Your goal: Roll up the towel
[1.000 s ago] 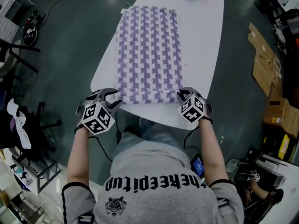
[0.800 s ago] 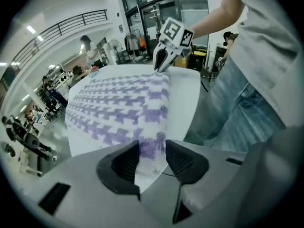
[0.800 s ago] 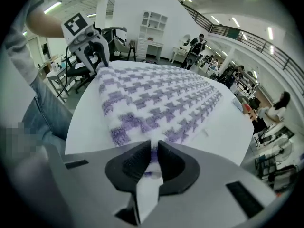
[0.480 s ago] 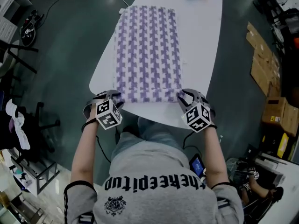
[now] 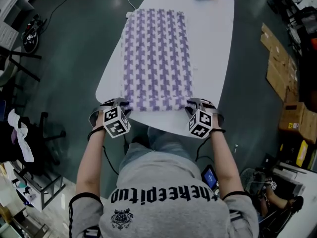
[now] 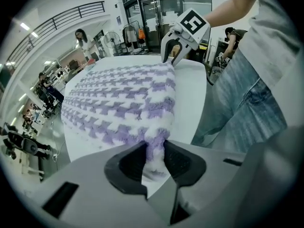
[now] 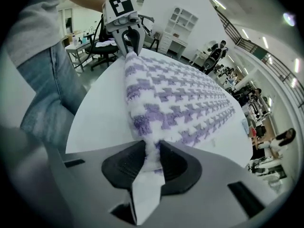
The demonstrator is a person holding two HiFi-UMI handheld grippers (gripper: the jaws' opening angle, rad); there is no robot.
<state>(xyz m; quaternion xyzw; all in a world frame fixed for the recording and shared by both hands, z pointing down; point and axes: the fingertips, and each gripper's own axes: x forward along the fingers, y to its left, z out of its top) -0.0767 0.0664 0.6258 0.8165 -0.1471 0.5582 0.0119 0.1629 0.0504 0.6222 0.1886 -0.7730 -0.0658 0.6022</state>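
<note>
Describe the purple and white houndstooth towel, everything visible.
The fluffy purple and white houndstooth towel lies flat, unrolled, lengthwise on the white table. Its near corners bunch up, one pinched between the left gripper's jaws, which have just been closing, the other between the right gripper's jaws, which have just been opening.

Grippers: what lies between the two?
Head view: only the towel, its near corners in the left gripper, jaws just closing, and right gripper, jaws just opening.
</note>
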